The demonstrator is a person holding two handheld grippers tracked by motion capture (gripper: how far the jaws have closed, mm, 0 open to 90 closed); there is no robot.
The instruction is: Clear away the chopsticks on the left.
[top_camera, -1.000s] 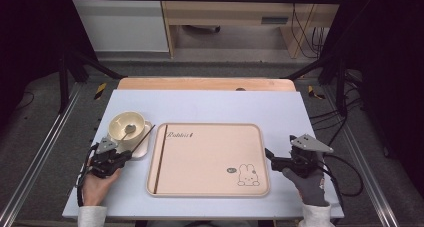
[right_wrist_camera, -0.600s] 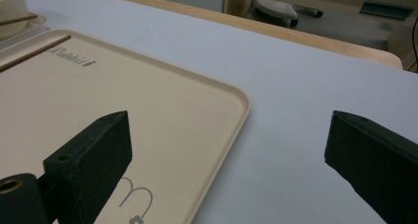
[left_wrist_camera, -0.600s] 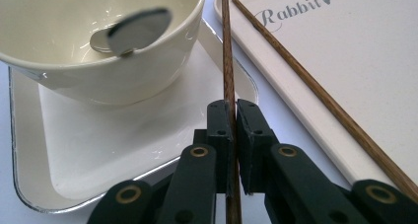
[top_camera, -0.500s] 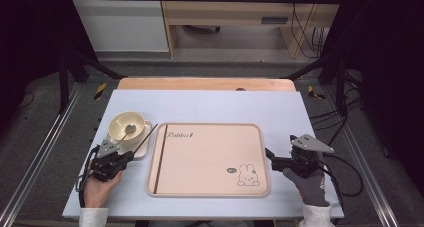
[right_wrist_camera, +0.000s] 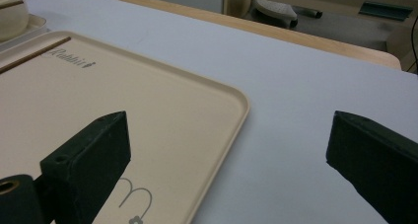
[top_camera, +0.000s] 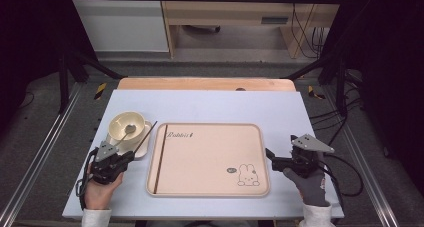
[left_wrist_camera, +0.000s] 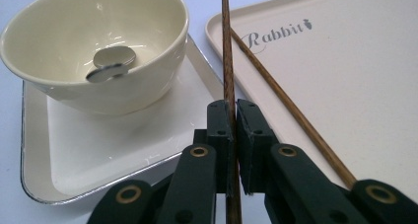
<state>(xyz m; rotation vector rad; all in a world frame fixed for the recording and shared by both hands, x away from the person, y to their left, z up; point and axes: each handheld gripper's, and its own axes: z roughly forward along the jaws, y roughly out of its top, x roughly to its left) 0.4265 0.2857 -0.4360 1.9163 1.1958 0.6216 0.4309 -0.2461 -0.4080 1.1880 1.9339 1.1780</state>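
- Table (top_camera: 210, 104): pale blue top. The high view takes in both hands; each gripper view gives close detail.
- Tray (top_camera: 207, 159): beige, sits mid-table between the two grippers. The high view shows its rabbit drawing at the near right corner; the left gripper view reads the "Rabbit" lettering clearly.
- Plate (left_wrist_camera: 123, 145): square and white, just left of the tray. Its silver rim edge is clear in the left gripper view.
- Bowl (top_camera: 126, 125): cream, stands on the plate. The left gripper view shows a metal spoon head (left_wrist_camera: 109, 63) lying inside.
- Left gripper (left_wrist_camera: 232, 108): near left of the tray, jaws pinched narrow on one brown chopstick (left_wrist_camera: 226, 46), which points up past the bowl.
- Second chopstick (left_wrist_camera: 291, 110): lies flat along the tray's left edge, beside the held one.
- Right gripper (right_wrist_camera: 226, 150): right of the tray, jaws wide apart with nothing between them.
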